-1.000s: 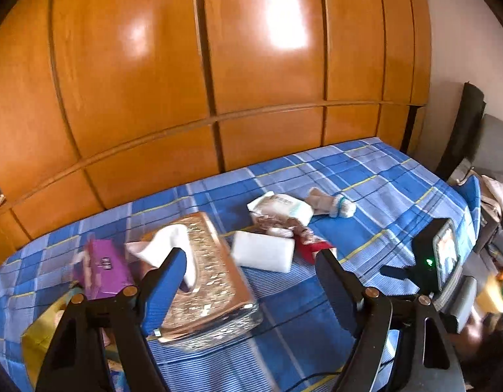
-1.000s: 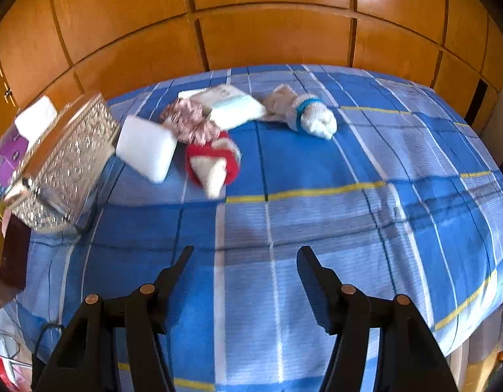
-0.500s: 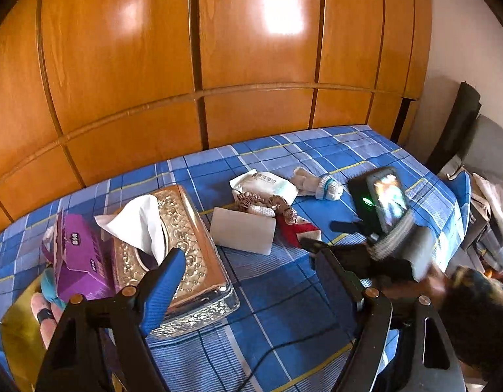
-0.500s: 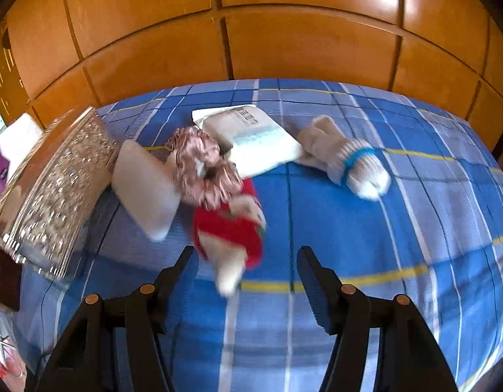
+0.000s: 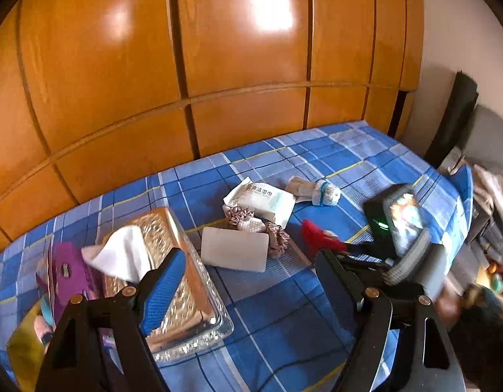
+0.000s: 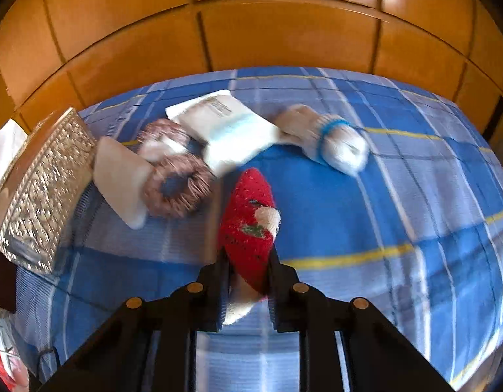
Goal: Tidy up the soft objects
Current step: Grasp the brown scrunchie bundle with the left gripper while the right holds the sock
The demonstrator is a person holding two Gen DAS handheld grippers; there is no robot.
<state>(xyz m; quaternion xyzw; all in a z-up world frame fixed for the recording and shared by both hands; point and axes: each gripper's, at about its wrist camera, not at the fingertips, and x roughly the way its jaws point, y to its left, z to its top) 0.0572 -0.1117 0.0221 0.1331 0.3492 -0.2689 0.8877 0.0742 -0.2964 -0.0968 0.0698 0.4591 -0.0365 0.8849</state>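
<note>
My right gripper (image 6: 247,269) is shut on a red knitted sock (image 6: 248,215) with a white toe, on the blue plaid bed cover (image 6: 398,196); the sock also shows in the left wrist view (image 5: 316,236). Beyond it lie a pink scrunchie (image 6: 176,189), a white sponge block (image 6: 121,179), a wet-wipe pack (image 6: 225,127) and a beige sock with a blue band (image 6: 330,140). My left gripper (image 5: 248,281) is open and empty above the bed, near the tissue box (image 5: 173,281).
An ornate tissue box (image 6: 39,183) stands at the left, with a purple pack (image 5: 68,271) beside it. Wooden panels (image 5: 219,65) back the bed. The right gripper's body with its screen (image 5: 401,225) sits at the right in the left wrist view.
My right gripper moved forward to the red sock and shut on it. The left gripper stayed open and shifted only slightly.
</note>
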